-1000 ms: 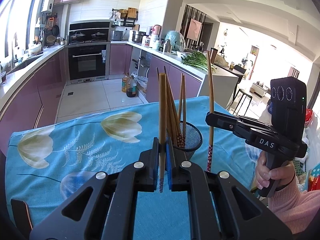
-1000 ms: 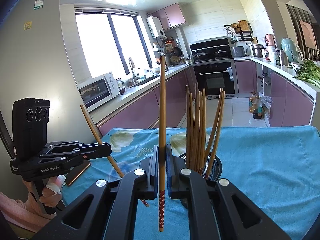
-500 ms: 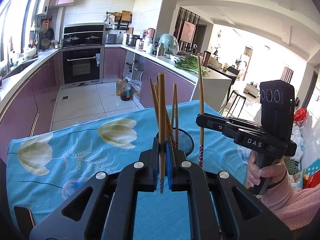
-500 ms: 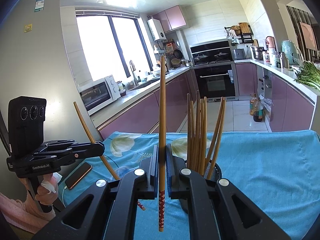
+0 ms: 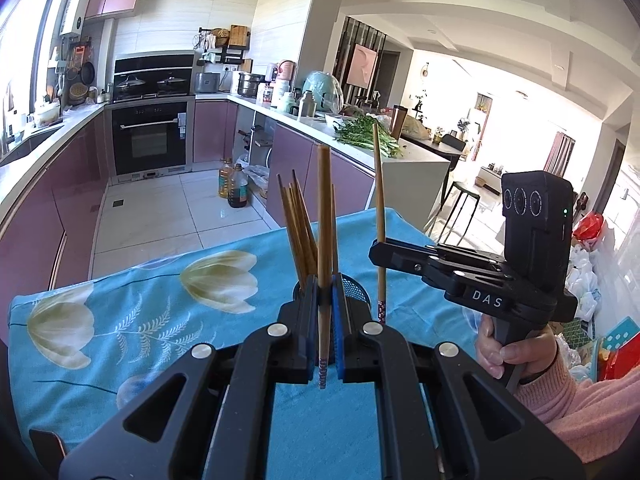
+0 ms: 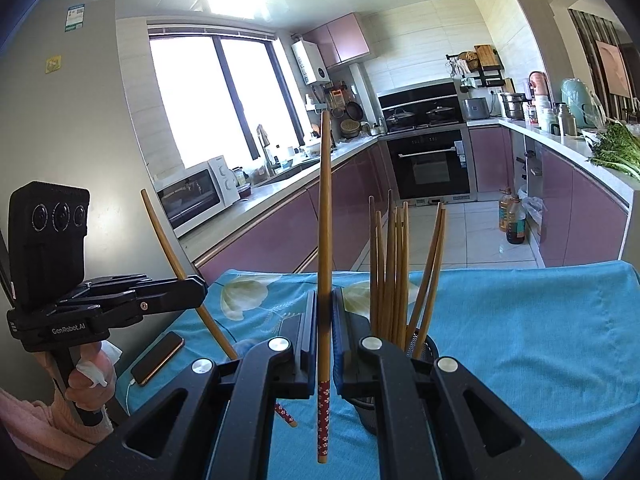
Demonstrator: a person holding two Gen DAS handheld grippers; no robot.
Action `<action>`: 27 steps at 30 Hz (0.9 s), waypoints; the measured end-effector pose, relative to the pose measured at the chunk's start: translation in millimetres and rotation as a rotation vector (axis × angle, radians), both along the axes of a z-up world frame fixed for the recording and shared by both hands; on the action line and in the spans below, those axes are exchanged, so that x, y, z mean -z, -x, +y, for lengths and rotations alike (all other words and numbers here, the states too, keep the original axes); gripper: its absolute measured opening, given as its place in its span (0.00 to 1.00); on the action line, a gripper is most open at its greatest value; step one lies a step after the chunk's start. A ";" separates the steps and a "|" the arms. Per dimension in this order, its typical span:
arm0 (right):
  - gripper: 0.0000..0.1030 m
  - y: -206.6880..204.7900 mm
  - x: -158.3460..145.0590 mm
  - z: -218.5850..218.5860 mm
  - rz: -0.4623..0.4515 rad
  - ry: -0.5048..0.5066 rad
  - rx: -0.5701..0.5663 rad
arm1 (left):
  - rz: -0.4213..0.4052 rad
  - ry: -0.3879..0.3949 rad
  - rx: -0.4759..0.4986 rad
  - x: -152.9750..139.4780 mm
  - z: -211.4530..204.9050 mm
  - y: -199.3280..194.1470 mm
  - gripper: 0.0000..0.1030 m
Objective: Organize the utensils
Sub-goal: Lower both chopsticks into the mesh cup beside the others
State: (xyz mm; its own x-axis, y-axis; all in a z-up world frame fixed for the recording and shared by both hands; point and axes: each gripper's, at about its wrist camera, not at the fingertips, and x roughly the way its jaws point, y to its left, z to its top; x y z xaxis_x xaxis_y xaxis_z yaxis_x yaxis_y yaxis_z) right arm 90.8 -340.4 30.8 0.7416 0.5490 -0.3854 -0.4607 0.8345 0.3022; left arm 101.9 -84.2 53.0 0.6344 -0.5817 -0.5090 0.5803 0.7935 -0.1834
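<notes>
1. Left claw [image 5: 325,312]: pads pressed together on one wooden chopstick [image 5: 324,216], held upright, patterned end hanging below the pads. Seen from the right wrist view, this chopstick leans, its top tilted away from the holder.
2. Right claw [image 6: 325,320]: clamped on a second chopstick [image 6: 325,216], upright, red patterned end [image 6: 323,416] pointing down, plain tip up. In the left wrist view this claw sits to the right of the holder, gripped by a hand [image 5: 516,350] in a pink sleeve [image 5: 580,412].
3. Mesh holder [image 6: 424,344]: dark, round, standing on the bench just behind both claws, near the bench's middle. A bundle of chopsticks [image 6: 394,264] stands in it, tips up, fanned slightly apart.
4. Bench [image 6: 520,320]: covered in a blue cloth printed with pale tulips [image 5: 220,280].
5. Phone [image 6: 158,358]: lying flat near the bench's left edge, a white cable at its near end.
6. Far ground: purple kitchen cabinets [image 5: 36,216], built-in oven [image 5: 150,140], oil bottles [image 5: 234,184] on the tiled floor, microwave [image 6: 196,196] on the counter by the window, green vegetables [image 5: 364,136] on the right-hand counter.
</notes>
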 end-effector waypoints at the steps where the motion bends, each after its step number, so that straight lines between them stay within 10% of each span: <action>1: 0.06 0.1 0.1 -0.1 -0.001 -0.001 0.000 | 0.000 0.000 0.001 -0.3 -1.3 -0.5 0.07; 27: 0.06 -10.7 -10.7 -7.9 -0.033 -0.018 0.014 | -0.028 0.027 0.033 -17.1 -29.3 -18.5 0.07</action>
State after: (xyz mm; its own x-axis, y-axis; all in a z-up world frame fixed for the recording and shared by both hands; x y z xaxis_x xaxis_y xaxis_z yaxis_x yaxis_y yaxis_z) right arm 101.6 -348.3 41.5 0.7614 0.5451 -0.3508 -0.4589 0.8355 0.3022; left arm 120.4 -113.5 70.0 0.6283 -0.6159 -0.4754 0.6116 0.7686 -0.1875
